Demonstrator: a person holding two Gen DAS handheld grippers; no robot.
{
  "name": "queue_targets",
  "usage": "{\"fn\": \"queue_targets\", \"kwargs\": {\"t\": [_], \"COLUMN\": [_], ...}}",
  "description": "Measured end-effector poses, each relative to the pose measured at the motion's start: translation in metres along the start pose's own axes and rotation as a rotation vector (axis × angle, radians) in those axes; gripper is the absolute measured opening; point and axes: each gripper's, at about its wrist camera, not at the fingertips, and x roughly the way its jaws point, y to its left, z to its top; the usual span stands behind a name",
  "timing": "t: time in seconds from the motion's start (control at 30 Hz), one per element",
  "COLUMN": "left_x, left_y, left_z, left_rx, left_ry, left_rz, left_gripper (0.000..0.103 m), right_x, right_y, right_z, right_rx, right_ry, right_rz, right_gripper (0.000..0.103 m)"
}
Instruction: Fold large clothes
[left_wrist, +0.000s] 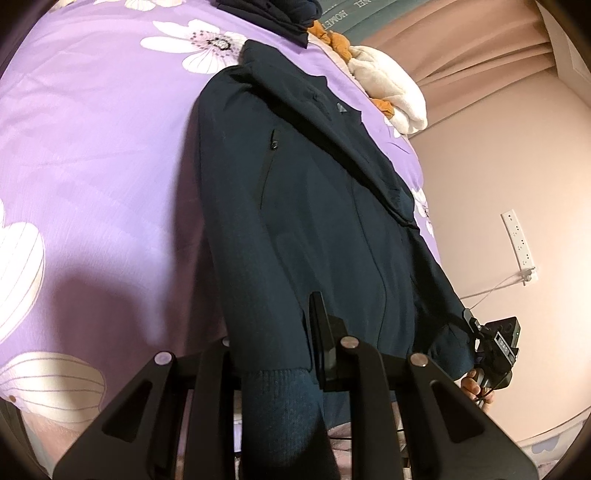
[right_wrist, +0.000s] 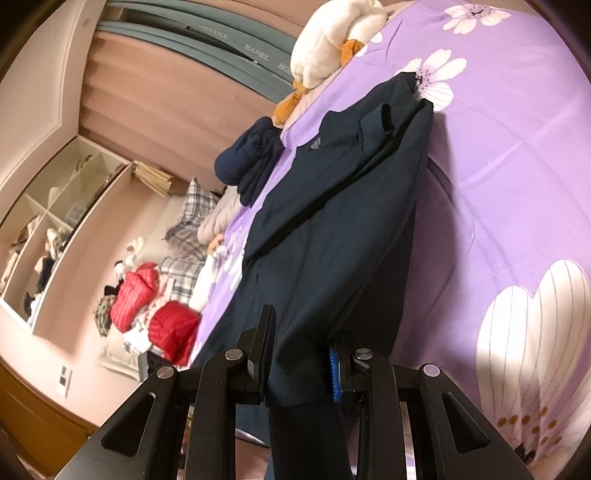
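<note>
Hem pinch, ready to fold

Left claw and right claw each pinch the near hem of the dark jacket, which lies along the purple bed; next you likely carry that hem toward the far collar.

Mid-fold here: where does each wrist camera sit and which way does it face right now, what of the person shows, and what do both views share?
Left wrist: on the left gripper, looking along the dark jacket up the purple bedspread; the right gripper and a hand show at the right.
Right wrist: on the right gripper, looking up the jacket toward the white plush toy; no body part shows.
Shared: jacket, bedspread, plush toy, folded dark clothes.
</note>
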Motion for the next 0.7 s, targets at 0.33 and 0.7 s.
{"fn": "queue_targets", "kwargs": {"t": [0.33,0.7], "left_x": [-0.001,-0.002], "left_y": [-0.009,-0.033], "left_z": [0.005,0.027], "left_rx": [0.035,0.102], "left_ry": [-0.014,-0.044], "left_rz": [-0.016,-0.074], "left_gripper": [0.017,0.017], "right_x": [-0.001,0.009], "right_y": [0.003,0.019], "right_z": [0.004,0.024], "right_rx": [0.005,-0.016], "right_ry": [-0.018,-0.033], "right_rz": [0.03,0.061], "right_gripper": [0.028,0.028]}}
